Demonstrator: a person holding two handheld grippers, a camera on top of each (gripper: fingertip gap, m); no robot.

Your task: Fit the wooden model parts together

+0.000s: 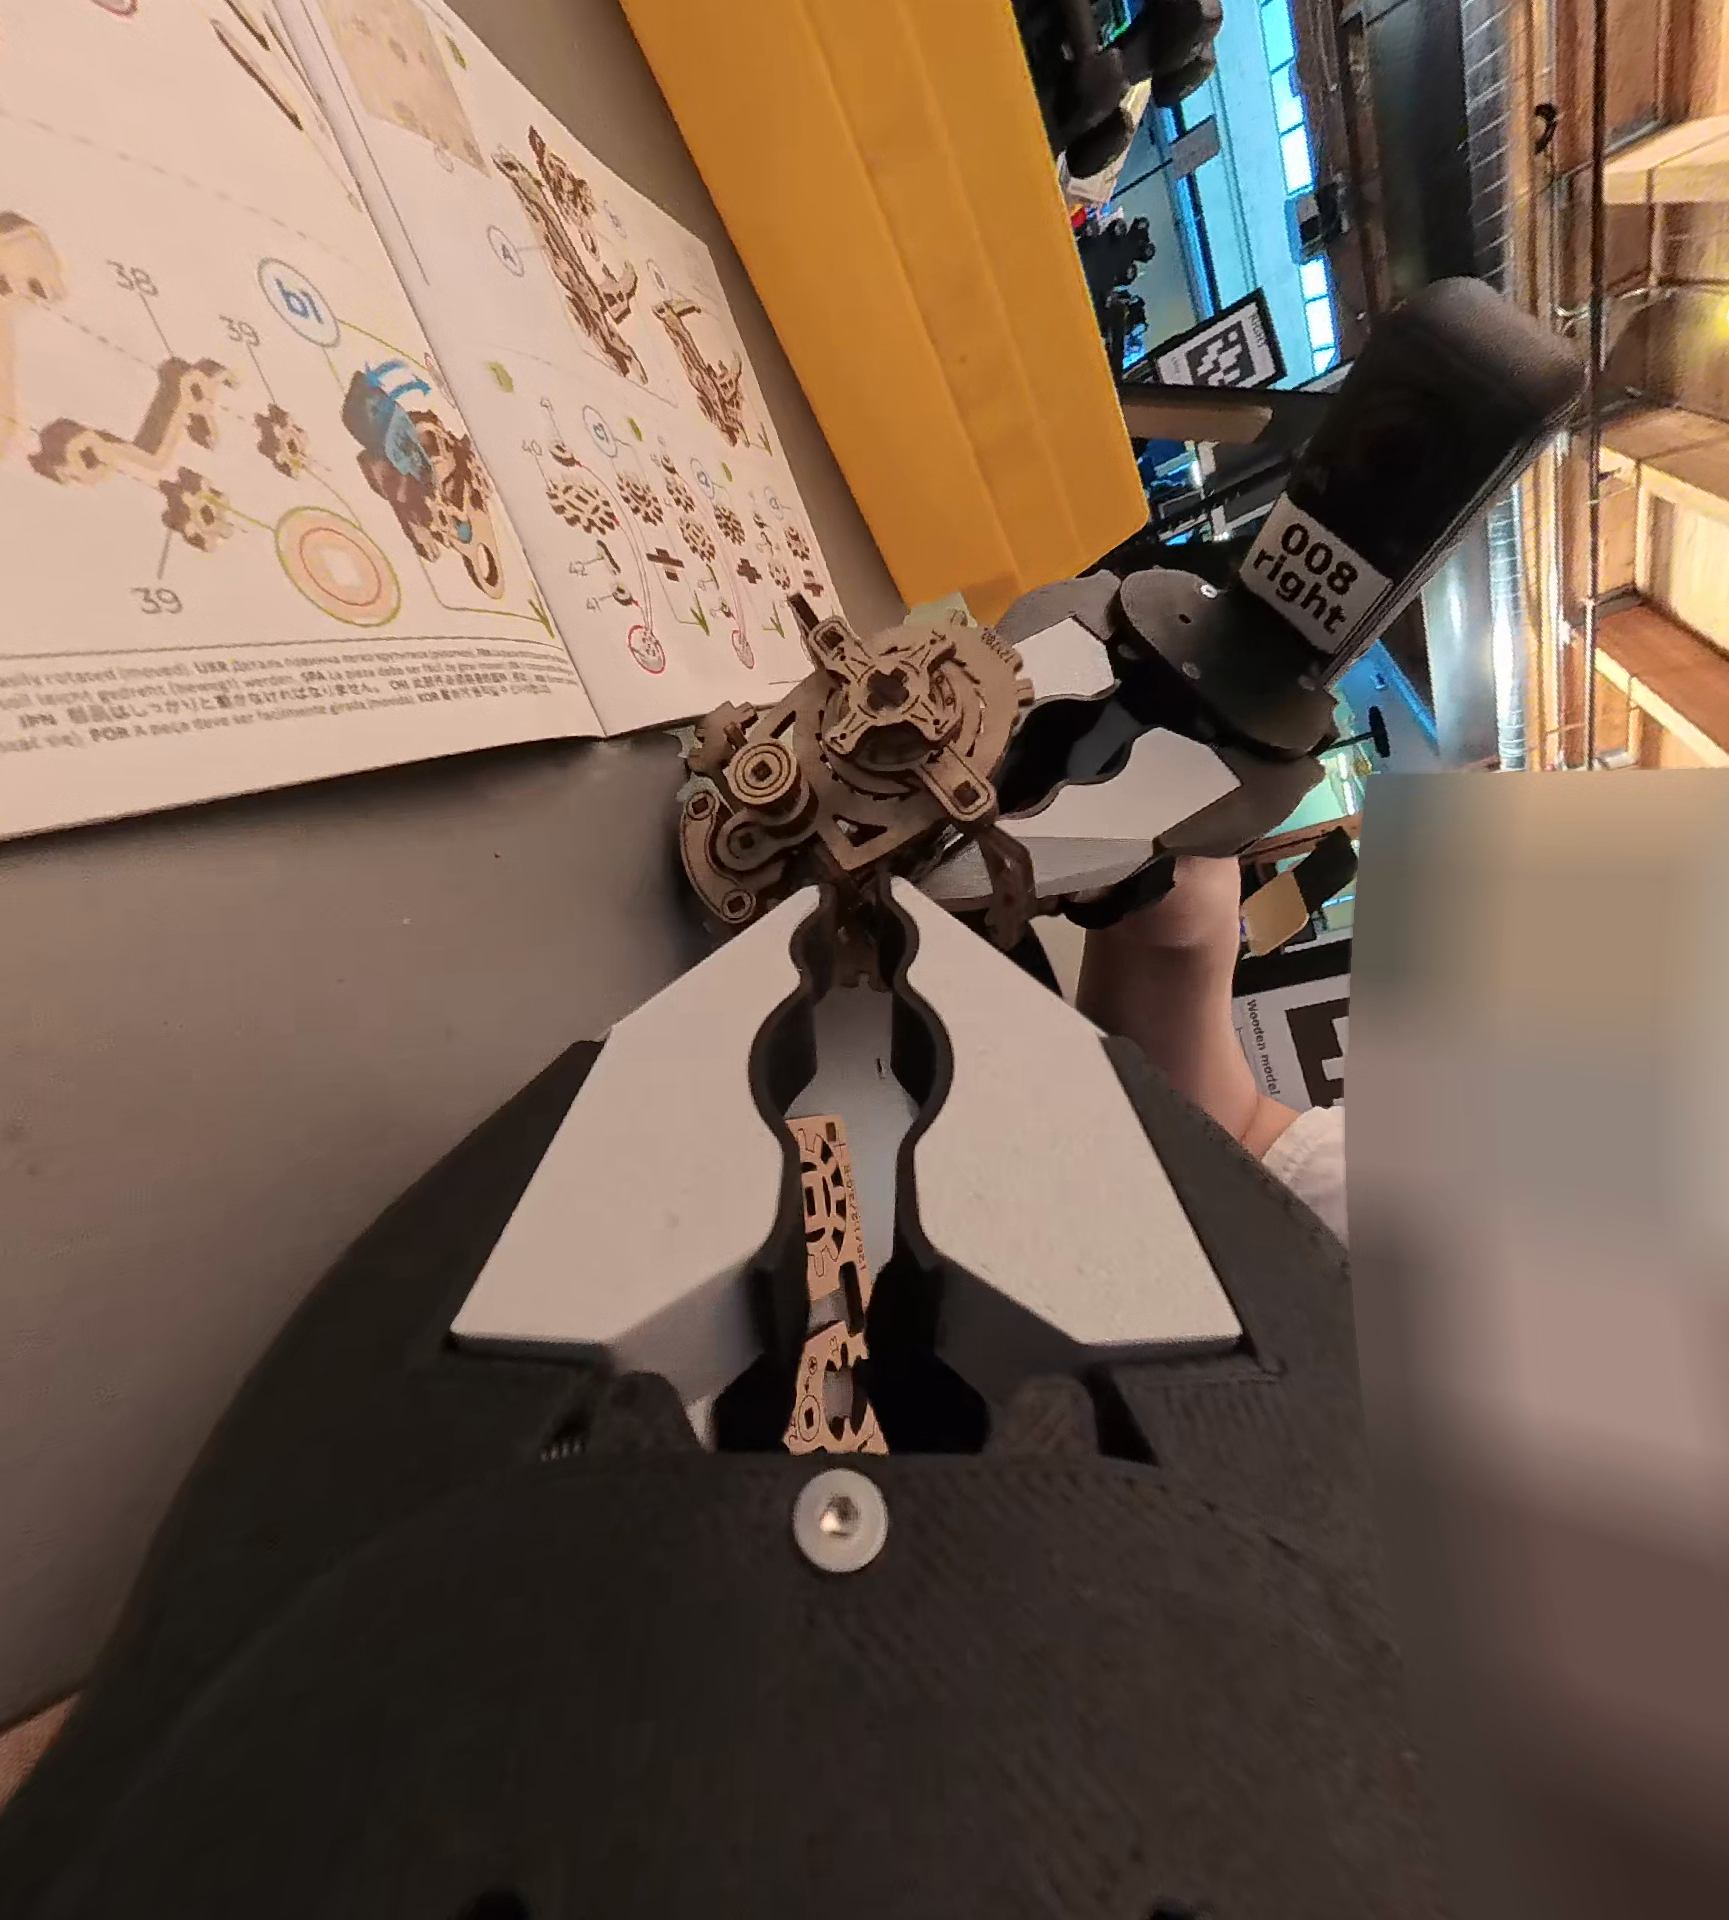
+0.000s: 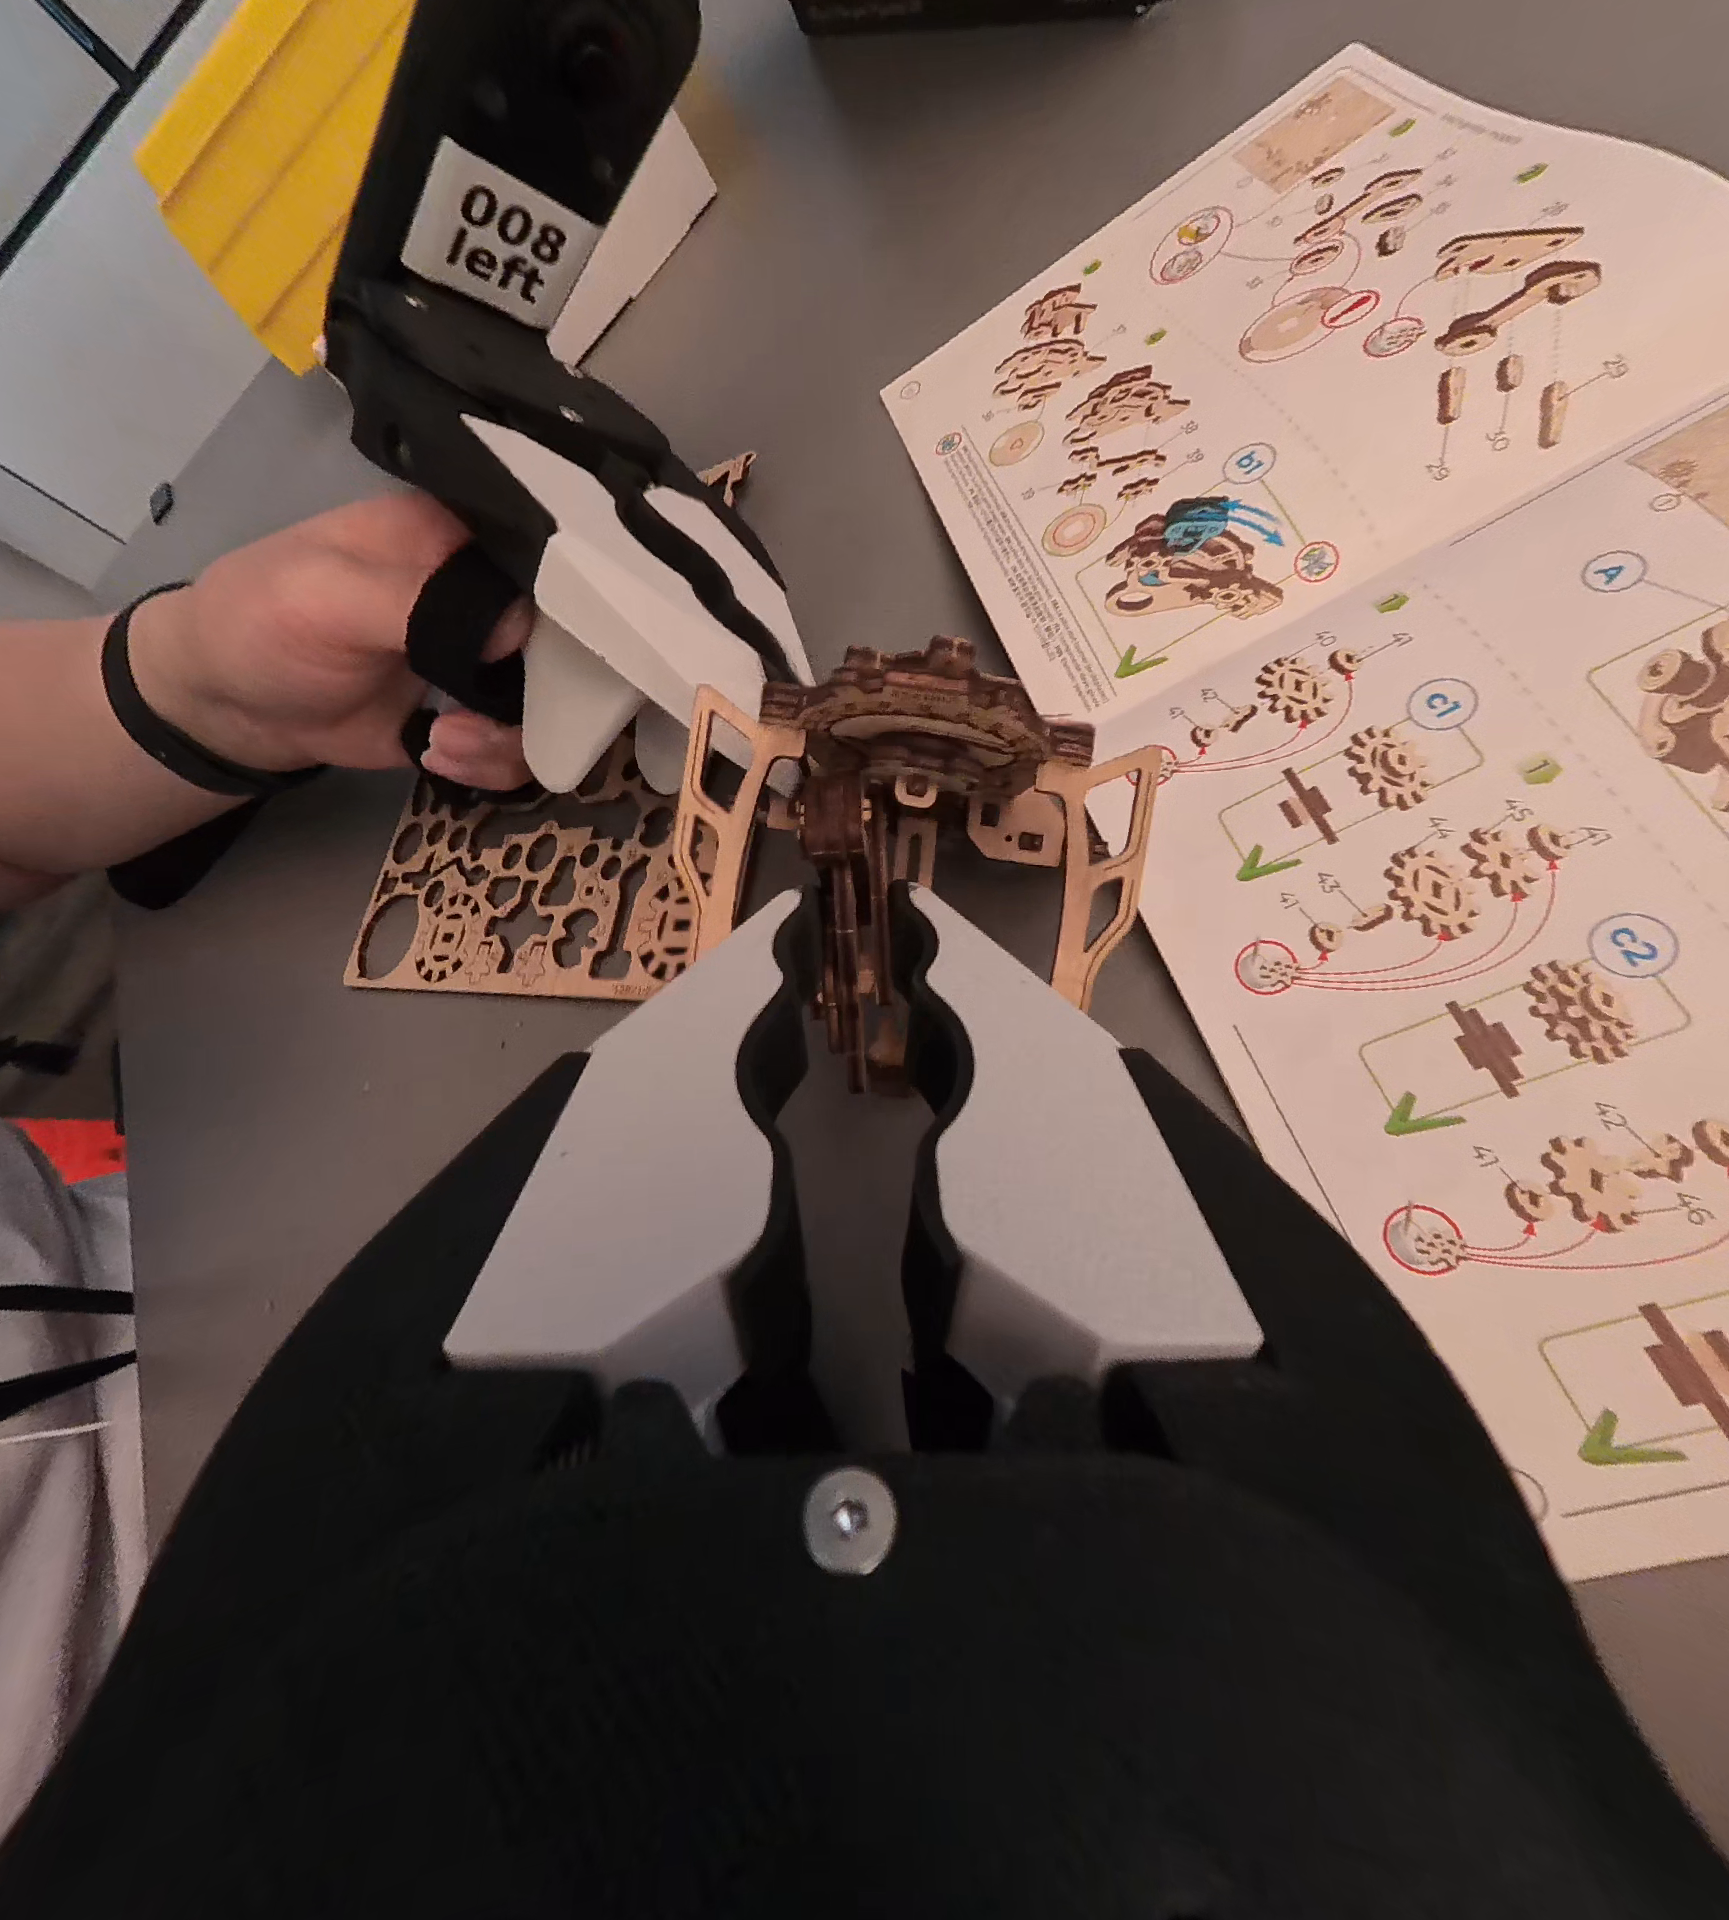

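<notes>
A dark brown wooden gear model [image 1: 870, 727] hangs in the air between both grippers. In the right wrist view my right gripper [image 2: 855, 899] is shut on the model's lower stem [image 2: 855, 987], with the round geared top [image 2: 917, 717] beyond the fingertips. My left gripper [image 2: 787, 696] comes in from the upper left and pinches the model's left edge. In the left wrist view the left gripper [image 1: 858, 891] is shut on a thin wooden part of the model. The right gripper [image 1: 1026, 800] holds the model from the far side.
An open instruction booklet [image 2: 1411, 727] lies on the grey table to the right. A laser-cut wooden sheet [image 2: 527, 904] and a pale wooden frame [image 2: 1114, 862] lie under the model. A yellow bin [image 1: 922, 291] stands behind. A person's hand [image 2: 320, 644] holds the left gripper.
</notes>
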